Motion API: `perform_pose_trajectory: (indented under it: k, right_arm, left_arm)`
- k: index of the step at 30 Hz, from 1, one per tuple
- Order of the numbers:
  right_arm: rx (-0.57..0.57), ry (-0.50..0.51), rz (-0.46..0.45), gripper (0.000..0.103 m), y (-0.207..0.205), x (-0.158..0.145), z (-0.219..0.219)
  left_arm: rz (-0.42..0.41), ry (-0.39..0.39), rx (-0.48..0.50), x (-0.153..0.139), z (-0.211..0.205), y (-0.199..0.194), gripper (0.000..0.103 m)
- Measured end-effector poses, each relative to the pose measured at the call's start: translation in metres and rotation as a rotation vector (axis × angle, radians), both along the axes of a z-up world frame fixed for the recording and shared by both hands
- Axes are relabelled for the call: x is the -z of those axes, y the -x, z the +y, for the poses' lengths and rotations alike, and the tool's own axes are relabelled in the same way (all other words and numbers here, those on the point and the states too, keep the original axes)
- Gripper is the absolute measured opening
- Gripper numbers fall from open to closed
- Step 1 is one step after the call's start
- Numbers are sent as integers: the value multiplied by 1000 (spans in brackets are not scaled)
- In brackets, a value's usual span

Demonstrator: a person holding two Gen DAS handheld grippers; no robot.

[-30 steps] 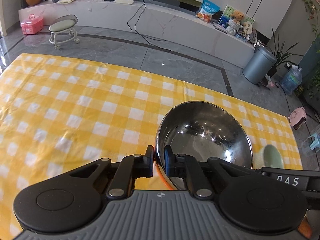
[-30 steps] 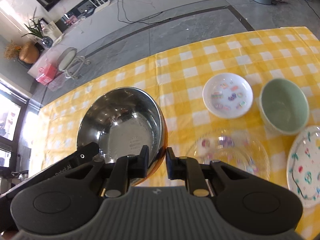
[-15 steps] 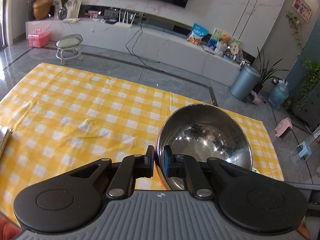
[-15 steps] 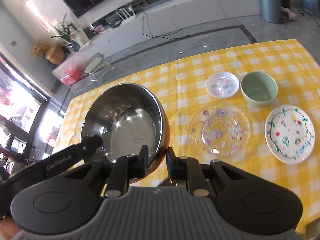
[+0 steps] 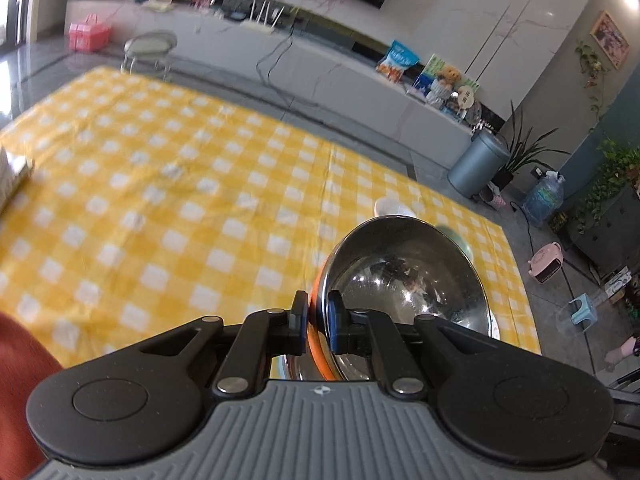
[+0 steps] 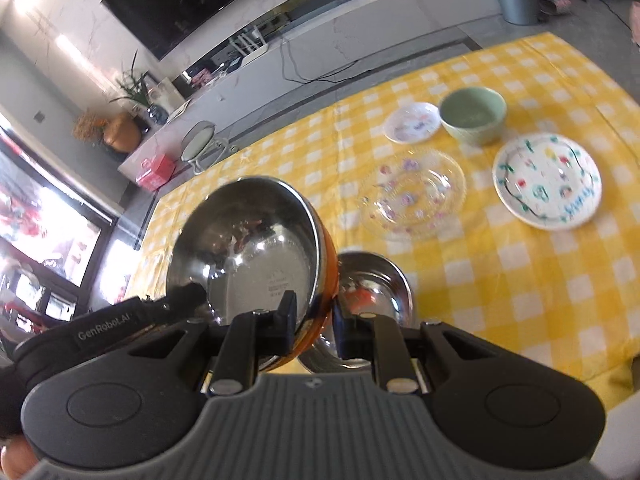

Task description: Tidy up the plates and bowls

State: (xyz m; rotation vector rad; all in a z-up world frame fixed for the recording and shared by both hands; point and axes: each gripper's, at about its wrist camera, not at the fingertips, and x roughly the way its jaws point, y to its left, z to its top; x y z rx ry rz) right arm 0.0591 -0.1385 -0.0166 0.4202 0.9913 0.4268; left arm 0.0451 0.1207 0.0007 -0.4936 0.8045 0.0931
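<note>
A large steel bowl (image 5: 408,280) (image 6: 248,240) with an orange outside hangs tilted above the yellow checked table. My left gripper (image 5: 318,312) is shut on its near rim, and my right gripper (image 6: 316,316) is shut on the rim at the opposite side. A second, smaller steel bowl (image 6: 376,288) sits on the cloth just under and right of the held one. Further back stand a green bowl (image 6: 474,114) (image 5: 452,236), a small white saucer (image 6: 412,122) (image 5: 394,208), a clear glass plate (image 6: 416,196) and a white painted plate (image 6: 546,180).
The yellow checked tablecloth (image 5: 160,200) covers the whole table. A pale box (image 5: 12,172) pokes in at its left edge. A red sleeve (image 5: 20,380) shows at the lower left. Beyond the table are a grey floor, a stool (image 5: 150,46) and a bin (image 5: 478,164).
Both grippers have carried the steel bowl up and back toward the near side of the table. The smaller steel bowl has come into view beneath it, and the other dishes look farther away.
</note>
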Motion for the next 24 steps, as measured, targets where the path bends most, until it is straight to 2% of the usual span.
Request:
perform_pose_trajectory:
  k: [8,24]
  right_arm:
    - [52,42,53,17,-7,35,-8]
    - [62,82,90,17,-22,62,-4]
  left_arm:
    - [112,38,-10,41,-9,-4,10]
    - [163,13,-10,58,-18,-14,12]
